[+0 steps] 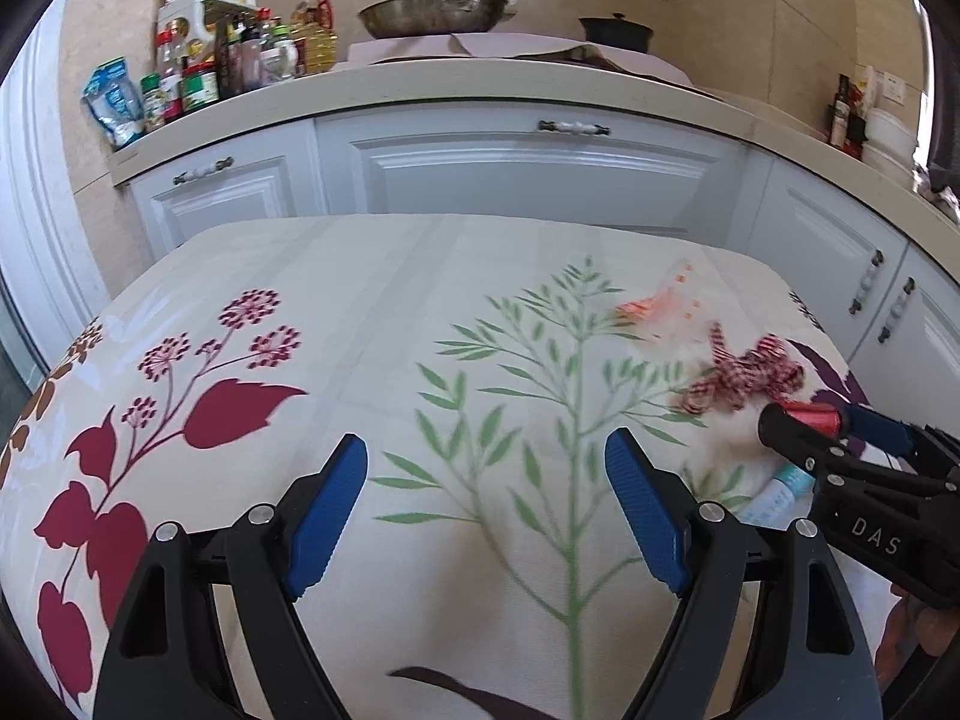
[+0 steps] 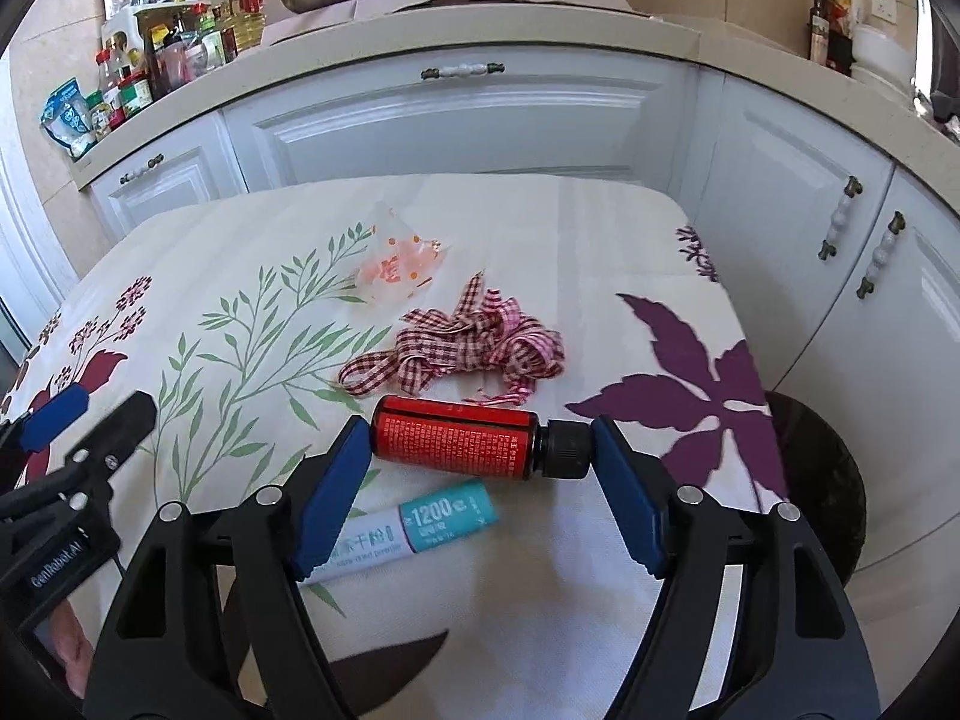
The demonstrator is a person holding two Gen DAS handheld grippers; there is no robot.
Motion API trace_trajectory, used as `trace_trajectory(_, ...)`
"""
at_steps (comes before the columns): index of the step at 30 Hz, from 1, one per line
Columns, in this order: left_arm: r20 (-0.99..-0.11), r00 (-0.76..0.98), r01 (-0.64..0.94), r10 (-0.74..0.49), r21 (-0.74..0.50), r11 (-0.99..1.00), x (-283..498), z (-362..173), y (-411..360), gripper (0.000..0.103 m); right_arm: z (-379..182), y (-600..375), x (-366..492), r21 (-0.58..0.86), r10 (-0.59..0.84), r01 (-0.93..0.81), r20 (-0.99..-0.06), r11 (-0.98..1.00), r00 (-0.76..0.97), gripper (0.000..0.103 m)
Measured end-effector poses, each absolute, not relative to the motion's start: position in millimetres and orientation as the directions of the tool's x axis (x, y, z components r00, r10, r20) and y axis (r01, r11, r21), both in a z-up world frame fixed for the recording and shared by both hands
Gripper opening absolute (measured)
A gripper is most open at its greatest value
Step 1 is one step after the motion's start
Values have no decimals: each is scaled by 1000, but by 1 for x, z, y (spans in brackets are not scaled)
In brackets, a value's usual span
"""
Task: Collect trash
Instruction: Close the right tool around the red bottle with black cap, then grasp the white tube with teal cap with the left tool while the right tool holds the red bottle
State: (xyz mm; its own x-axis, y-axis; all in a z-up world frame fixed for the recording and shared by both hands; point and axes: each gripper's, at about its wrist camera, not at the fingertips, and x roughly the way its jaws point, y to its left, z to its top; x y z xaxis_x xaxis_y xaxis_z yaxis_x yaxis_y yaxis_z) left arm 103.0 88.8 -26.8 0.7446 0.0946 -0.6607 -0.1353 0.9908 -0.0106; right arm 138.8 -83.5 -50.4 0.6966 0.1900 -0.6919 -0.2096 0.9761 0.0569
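Note:
My right gripper (image 2: 480, 444) is shut on a red bottle with a black cap (image 2: 456, 444), gripped end to end, one pad on its base and one on its cap. Just below it a teal and white tube (image 2: 420, 528) lies on the flowered tablecloth (image 2: 600, 252). Beyond the bottle sits a crumpled red-checked ribbon (image 2: 474, 342), and further back a clear wrapper with orange dots (image 2: 399, 264). My left gripper (image 1: 486, 462) stands open over bare cloth with nothing between its fingers. In the left wrist view the right gripper (image 1: 810, 420), the ribbon (image 1: 744, 378) and the wrapper (image 1: 660, 306) are at the right.
White kitchen cabinets (image 2: 468, 120) and a counter (image 2: 480, 30) with bottles, a pan and a pot stand close behind the table. A dark round object (image 2: 822, 480) sits low beside the table's right edge. The left gripper (image 2: 99, 414) shows at the left.

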Motion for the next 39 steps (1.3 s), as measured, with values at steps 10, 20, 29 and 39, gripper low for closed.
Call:
trace_trajectory(10,-677,736,-11,10,2,1000,106,-28,41,79,-39,-117,128,55,159,-164,-659,985,735,72)
trace_trajectory(20,-740,671,90,-41,26,996,117,-41,10,79,-38,-157,118,88,145,-116,-644,989,751,72)
trace_trajectory(29,-765,641,139,-67,29,990,116,-47,-1,79,-39,-171,112,112,152,-104,-637,988,756,72)
trace_trajectory(39,-782,615,211,-105,35,977,116,-53,-11,34,-36,-174,110,115,152,-102,-631,988,761,73)
